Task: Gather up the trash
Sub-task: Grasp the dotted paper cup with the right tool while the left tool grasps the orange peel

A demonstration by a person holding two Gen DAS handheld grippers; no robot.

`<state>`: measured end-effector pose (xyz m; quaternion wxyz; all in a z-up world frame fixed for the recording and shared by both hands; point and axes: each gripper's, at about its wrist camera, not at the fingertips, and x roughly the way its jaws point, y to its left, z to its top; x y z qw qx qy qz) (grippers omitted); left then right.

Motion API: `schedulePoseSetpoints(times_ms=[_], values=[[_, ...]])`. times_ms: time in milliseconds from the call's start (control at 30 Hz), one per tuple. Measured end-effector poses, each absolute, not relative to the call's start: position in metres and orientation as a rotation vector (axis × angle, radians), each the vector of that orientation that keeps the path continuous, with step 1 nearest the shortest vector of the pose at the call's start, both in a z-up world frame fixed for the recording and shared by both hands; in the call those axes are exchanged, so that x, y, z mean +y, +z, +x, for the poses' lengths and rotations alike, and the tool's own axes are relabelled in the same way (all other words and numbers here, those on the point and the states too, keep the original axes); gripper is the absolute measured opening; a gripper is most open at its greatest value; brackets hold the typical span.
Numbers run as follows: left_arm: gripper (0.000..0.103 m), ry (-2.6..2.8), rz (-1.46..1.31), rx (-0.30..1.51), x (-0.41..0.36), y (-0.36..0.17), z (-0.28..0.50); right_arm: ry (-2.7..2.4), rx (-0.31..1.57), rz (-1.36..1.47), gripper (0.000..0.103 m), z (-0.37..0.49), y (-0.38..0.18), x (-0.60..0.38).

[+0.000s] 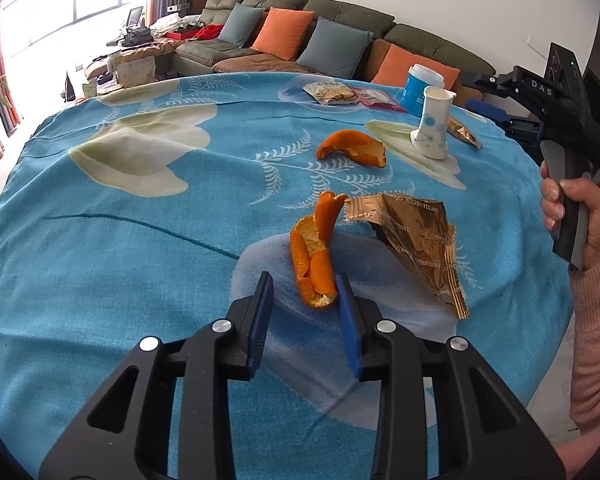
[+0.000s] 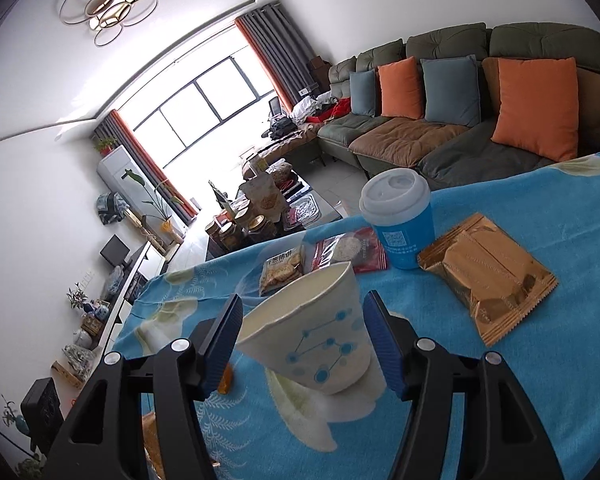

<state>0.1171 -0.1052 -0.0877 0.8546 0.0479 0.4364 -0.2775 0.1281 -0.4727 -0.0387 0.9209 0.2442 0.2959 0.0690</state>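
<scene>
Everything is sitting on a blue floral blanket point(image 1: 112, 240), and the white paper cup point(image 1: 434, 124) with blue dots serves as the landmark here. In the left wrist view the cup is standing on the far right part of the blanket, apparently upside down on its wider rim, though the distortion is making that hard to confirm. The left gripper point(image 1: 304, 292) is hovering well nearer the camera than the cup, its blue pads apart; a curled orange peel point(image 1: 314, 256) is lying at the gap, its near end just beside the right pad, and no clamping is showing. A torn gold wrapper point(image 1: 416, 240) is lying right of that peel, touching its far tip, and a second orange peel point(image 1: 352, 148) is resting just left of the cup. A hand point(image 1: 572, 216) in a pink sleeve is gripping the other tool's handle to the right of the cup. In the right wrist view the right gripper point(image 2: 302, 340) is flanking the cup with both fingers standing clear of its sides, the cup looking tilted. Behind the cup a blue lidded cup point(image 2: 400, 220) is standing, with a sealed gold packet point(image 2: 488, 276) to the cup's right and a biscuit packet point(image 2: 282, 270) and a red packet point(image 2: 352, 252) beyond it.
</scene>
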Motion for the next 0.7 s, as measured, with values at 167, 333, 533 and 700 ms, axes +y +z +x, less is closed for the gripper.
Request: schedulePoseSetpoints(times_ms=[167,333,533,700], values=[[0.032,-0.586,0.1,0.917,-0.105,-0.088,0.117,0.133,0.674,0.486,0.054,0.148,-0.044,-0.473],[0.031,-0.594,0.088,0.919,-0.103,-0.088,0.119,0.145,0.709,0.49,0.04,0.133,-0.055,-0.472],[0.03,-0.588,0.091,0.92,-0.104,-0.088,0.122,0.165,0.712,0.536,0.019,0.103,-0.064,-0.48],[0.037,-0.569,0.102,0.916,-0.106,-0.087,0.127,0.189,0.692,0.559,0.002,0.086,-0.067,-0.475]])
